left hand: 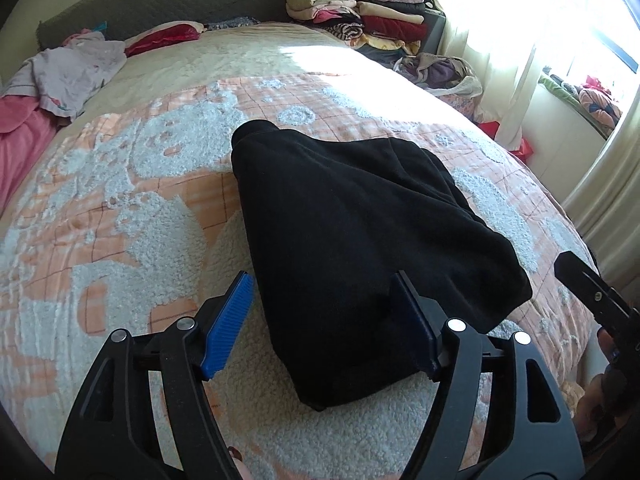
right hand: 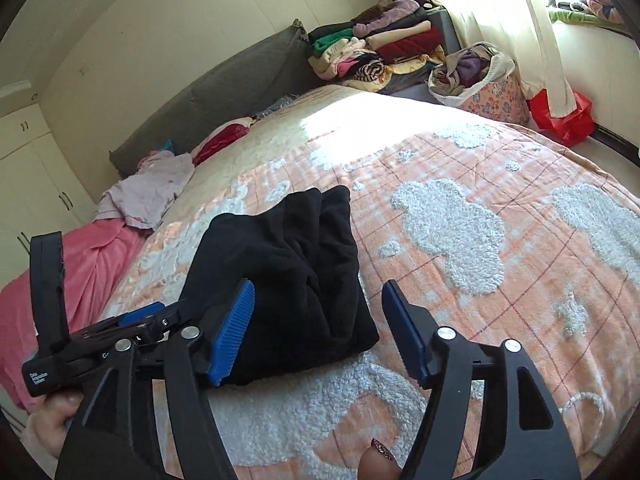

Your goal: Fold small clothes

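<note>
A black fleece garment (left hand: 352, 232) lies folded into a thick bundle on the peach and white bedspread (left hand: 120, 208). My left gripper (left hand: 326, 312) is open, its blue pads on either side of the bundle's near end, just above it. In the right wrist view the same garment (right hand: 288, 276) lies ahead and left. My right gripper (right hand: 318, 328) is open and empty over the bundle's near right corner. The left gripper's body (right hand: 100, 344) shows at the left of that view.
Stacks of folded clothes (left hand: 360, 16) sit at the far right corner of the bed. A lilac garment (left hand: 68, 68) and a pink blanket (left hand: 20, 144) lie at the far left. A basket of clothes (right hand: 480, 80) and a red bag (right hand: 564, 116) stand by the curtain.
</note>
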`<state>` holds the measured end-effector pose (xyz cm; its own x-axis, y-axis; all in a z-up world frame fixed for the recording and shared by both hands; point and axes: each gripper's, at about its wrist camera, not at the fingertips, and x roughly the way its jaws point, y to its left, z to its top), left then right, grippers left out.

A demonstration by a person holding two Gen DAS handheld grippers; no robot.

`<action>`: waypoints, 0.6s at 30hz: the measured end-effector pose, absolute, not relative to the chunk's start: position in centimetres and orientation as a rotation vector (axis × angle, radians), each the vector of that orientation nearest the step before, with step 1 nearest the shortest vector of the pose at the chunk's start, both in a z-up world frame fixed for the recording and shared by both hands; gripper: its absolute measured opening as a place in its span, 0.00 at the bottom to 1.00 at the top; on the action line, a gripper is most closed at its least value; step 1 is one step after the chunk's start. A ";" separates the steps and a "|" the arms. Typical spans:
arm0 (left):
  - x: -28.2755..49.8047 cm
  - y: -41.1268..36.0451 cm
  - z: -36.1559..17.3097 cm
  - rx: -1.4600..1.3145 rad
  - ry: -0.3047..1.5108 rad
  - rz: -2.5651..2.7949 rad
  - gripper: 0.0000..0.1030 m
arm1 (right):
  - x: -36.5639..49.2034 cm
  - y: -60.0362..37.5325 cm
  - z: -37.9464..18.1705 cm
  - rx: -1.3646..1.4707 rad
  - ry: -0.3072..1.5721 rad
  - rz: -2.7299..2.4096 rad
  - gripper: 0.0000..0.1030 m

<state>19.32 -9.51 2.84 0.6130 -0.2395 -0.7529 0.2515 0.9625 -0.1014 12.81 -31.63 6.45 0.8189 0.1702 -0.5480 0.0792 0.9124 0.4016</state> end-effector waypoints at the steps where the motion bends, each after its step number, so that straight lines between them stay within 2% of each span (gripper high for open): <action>1: 19.0 -9.4 3.1 0.011 0.859 -0.285 0.64 | 12.3 -31.6 6.9 0.421 0.597 0.051 0.75; 2: 18.5 -9.2 3.3 0.004 0.847 -0.288 0.66 | 11.7 -31.5 7.3 0.415 0.582 0.054 0.77; 3: 18.1 -9.1 3.5 0.001 0.838 -0.289 0.66 | 11.3 -31.4 7.7 0.407 0.570 0.054 0.84; 5: 16.8 -8.7 4.1 -0.004 0.813 -0.288 0.77 | 10.2 -31.3 8.4 0.395 0.540 0.051 0.92; 9: 14.6 -8.2 4.8 -0.003 0.784 -0.290 0.91 | 8.6 -30.8 9.5 0.366 0.509 0.078 0.95; 18: 9.8 -8.0 4.6 0.064 0.766 -0.284 0.91 | 5.3 -29.3 10.9 0.303 0.467 0.113 0.96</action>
